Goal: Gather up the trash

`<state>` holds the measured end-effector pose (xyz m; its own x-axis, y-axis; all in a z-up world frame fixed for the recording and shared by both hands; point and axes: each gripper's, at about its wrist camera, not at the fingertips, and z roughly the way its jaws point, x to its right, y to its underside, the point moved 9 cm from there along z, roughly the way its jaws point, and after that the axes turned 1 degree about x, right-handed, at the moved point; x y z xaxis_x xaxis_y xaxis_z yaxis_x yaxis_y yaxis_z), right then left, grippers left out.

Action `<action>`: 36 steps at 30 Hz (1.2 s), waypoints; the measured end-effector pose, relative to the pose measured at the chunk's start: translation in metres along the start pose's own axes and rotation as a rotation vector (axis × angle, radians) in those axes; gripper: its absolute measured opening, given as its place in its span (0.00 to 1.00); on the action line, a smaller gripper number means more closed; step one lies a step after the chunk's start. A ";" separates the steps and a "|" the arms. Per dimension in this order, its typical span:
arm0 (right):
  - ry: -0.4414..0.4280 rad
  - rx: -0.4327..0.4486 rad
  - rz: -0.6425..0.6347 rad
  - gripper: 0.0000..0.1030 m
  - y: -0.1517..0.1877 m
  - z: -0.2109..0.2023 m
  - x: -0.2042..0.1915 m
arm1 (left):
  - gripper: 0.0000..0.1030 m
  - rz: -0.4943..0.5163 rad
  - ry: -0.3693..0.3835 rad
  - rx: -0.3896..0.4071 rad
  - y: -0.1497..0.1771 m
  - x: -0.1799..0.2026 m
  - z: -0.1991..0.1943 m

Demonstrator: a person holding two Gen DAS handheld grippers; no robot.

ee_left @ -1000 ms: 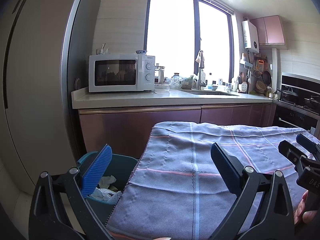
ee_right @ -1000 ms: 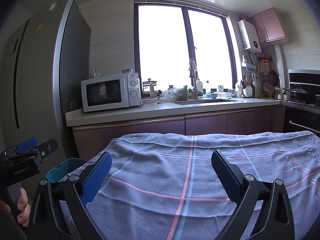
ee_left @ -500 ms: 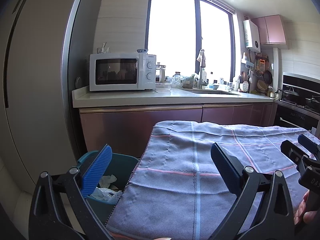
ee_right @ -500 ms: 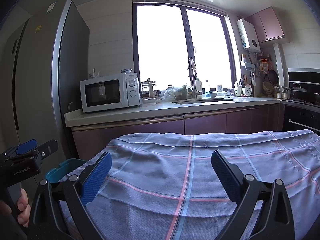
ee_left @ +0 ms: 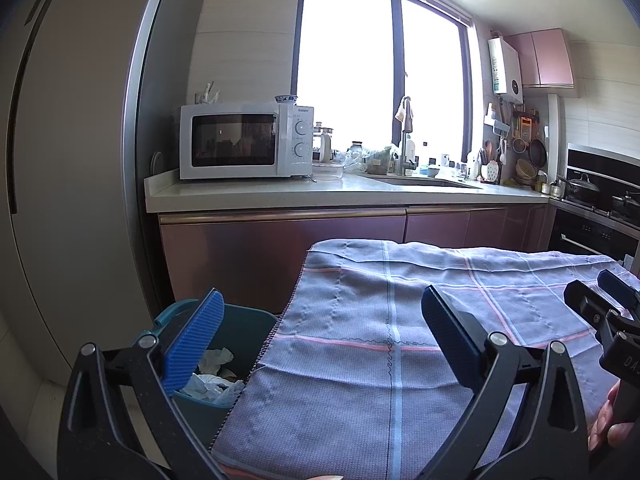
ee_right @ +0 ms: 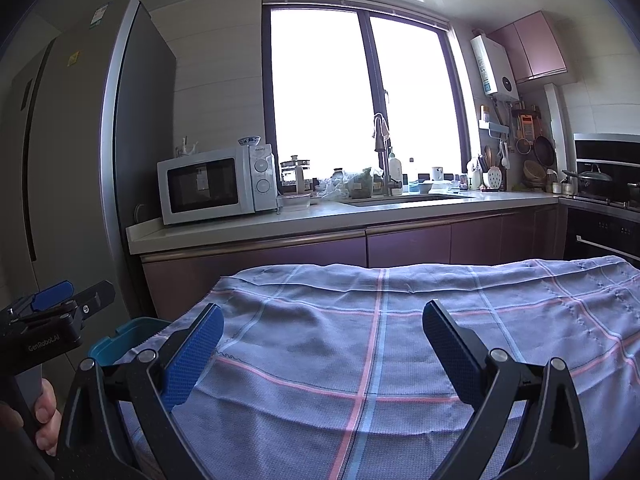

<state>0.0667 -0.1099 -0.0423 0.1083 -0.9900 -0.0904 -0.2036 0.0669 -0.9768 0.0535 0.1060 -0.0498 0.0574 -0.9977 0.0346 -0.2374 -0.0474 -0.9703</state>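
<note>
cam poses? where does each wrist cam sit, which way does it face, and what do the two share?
Left wrist: on the left gripper, open, facing the kitchen counter across the checked cloth; teal bin lower left, right gripper at right edge.
Right wrist: on the right gripper, open, same heading; left gripper and a hand at left.
Shared: cloth, bin, microwave, window.

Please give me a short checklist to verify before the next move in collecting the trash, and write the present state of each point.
1. Left gripper open and holding nothing: ok.
2. Right gripper open and holding nothing: ok.
3. Teal bin beside the table, mouth uncovered: ok.
4. Crumpled paper lies inside the bin: ok.
5. Trash left on the checked cloth: none visible; near edge cannot tell.
6. Grippers apart from each other: ok.
</note>
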 end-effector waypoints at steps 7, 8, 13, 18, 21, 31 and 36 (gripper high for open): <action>0.003 0.001 0.005 0.94 0.001 0.002 0.002 | 0.95 0.001 -0.001 0.000 0.001 0.000 0.000; 0.003 0.001 0.005 0.94 0.001 0.002 0.002 | 0.95 0.001 0.000 0.000 0.000 0.000 0.000; 0.006 -0.003 0.006 0.94 0.002 0.003 0.003 | 0.95 0.002 -0.001 -0.002 0.000 0.000 0.001; 0.007 -0.003 0.007 0.94 0.002 0.003 0.004 | 0.95 0.002 0.000 -0.002 0.001 0.000 0.001; 0.009 -0.002 0.008 0.94 0.002 0.003 0.004 | 0.95 0.003 0.000 -0.002 0.001 0.001 0.002; 0.015 -0.002 0.012 0.94 0.000 0.002 0.007 | 0.95 0.008 0.005 -0.005 0.002 0.006 0.006; 0.017 -0.002 0.013 0.94 0.000 0.003 0.007 | 0.95 0.010 0.007 -0.006 0.001 0.008 0.009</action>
<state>0.0708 -0.1169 -0.0434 0.0895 -0.9910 -0.0997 -0.2066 0.0795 -0.9752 0.0625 0.0986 -0.0531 0.0479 -0.9985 0.0267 -0.2442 -0.0376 -0.9690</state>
